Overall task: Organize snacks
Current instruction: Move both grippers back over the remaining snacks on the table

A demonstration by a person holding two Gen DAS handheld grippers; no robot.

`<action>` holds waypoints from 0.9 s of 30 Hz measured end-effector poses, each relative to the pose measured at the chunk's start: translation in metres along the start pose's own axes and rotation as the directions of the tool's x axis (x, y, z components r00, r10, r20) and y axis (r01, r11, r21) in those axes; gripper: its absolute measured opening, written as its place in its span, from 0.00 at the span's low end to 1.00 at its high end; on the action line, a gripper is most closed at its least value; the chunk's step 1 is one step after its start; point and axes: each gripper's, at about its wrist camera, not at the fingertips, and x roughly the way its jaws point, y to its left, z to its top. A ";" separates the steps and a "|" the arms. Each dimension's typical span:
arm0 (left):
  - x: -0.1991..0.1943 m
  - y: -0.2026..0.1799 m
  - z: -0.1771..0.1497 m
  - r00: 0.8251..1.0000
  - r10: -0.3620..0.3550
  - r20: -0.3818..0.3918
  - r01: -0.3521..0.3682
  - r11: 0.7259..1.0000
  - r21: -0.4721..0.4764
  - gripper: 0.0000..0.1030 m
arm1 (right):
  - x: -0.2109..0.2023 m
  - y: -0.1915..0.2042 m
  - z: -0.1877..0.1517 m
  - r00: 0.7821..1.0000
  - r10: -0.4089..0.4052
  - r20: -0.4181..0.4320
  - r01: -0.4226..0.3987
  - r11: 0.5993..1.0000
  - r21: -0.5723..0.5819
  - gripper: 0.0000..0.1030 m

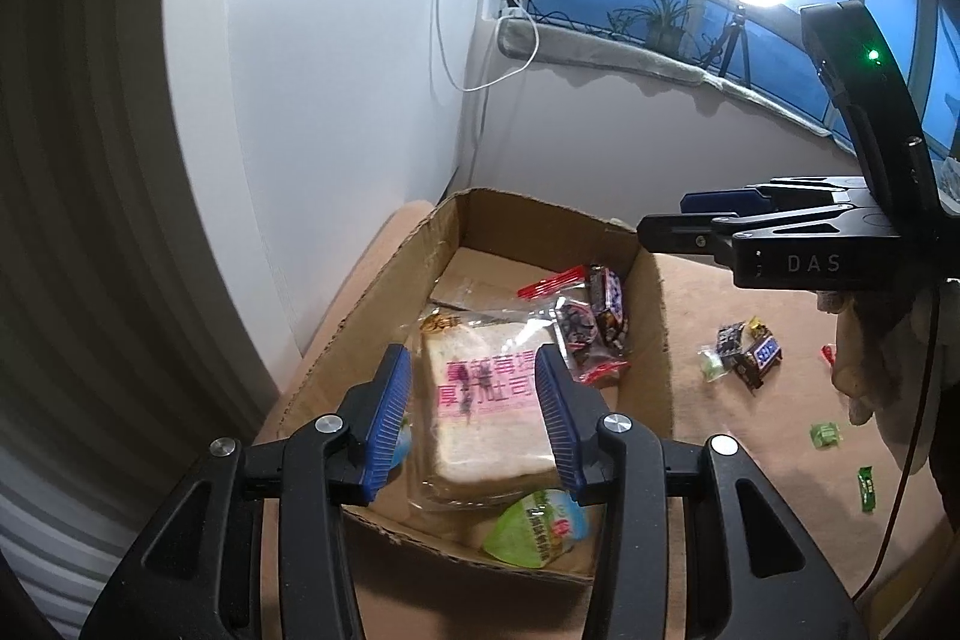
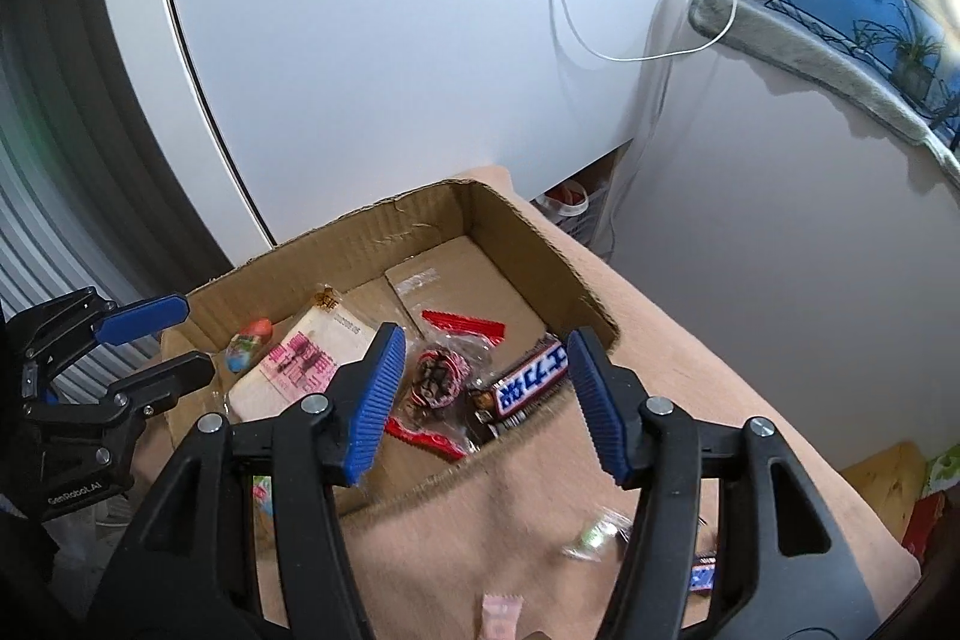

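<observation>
Here, over a shallow cardboard box [image 1: 651, 316] set on a tan-covered surface [image 1: 750, 304], two hand-held grippers hang with their jaws parted and nothing between the pads. The left gripper [image 1: 477, 415] hovers above a wrapped slice of toast [image 1: 489, 400] lying flat in the box, its blue pads standing apart to either side of the packet without pressing on it; a green-lidded jelly cup [image 1: 531, 526] sits just beside the bread at the near wall. The right gripper [image 2: 480, 394], likewise spread and empty, points down at the box's near right corner, where a Snickers bar [image 2: 528, 388] lies beside a clear packet with red edges [image 2: 438, 382]. Sorting appears partly done: several snacks rest inside, while loose ones remain on the cloth outside, well apart from the box, among them a small cluster of dark-wrapped chocolates [image 1: 750, 349] and two green candies [image 1: 825, 435]. Those strays lie on the right-hand side of the box, so the right gripper looks the nearer tool for the next pick, and would need to swing away from the box toward them. A pink-wrapped sweet [image 2: 501, 613] lies close below that gripper.
</observation>
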 end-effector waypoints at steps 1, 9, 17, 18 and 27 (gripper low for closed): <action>-0.001 -0.003 0.001 1.000 -0.003 0.003 0.003 1.000 0.002 0.40 | -0.003 -0.001 -0.002 1.000 -0.004 0.003 0.004 1.000 0.000 0.57; -0.016 -0.023 0.002 0.999 -0.026 0.028 0.025 0.999 0.025 0.40 | -0.039 -0.012 -0.016 0.999 -0.036 0.037 0.036 0.999 0.009 0.57; -0.028 -0.051 0.000 0.997 -0.058 0.042 0.056 0.997 0.054 0.40 | -0.076 -0.024 -0.041 0.995 -0.075 0.061 0.074 0.997 0.019 0.57; -0.028 -0.054 -0.001 0.997 -0.062 0.042 0.059 0.997 0.056 0.40 | -0.082 -0.026 -0.046 0.995 -0.080 0.064 0.079 0.997 0.021 0.57; -0.028 -0.086 -0.011 0.994 -0.106 0.021 0.104 0.991 0.080 0.40 | -0.128 -0.047 -0.095 0.989 -0.127 0.072 0.122 0.990 0.068 0.57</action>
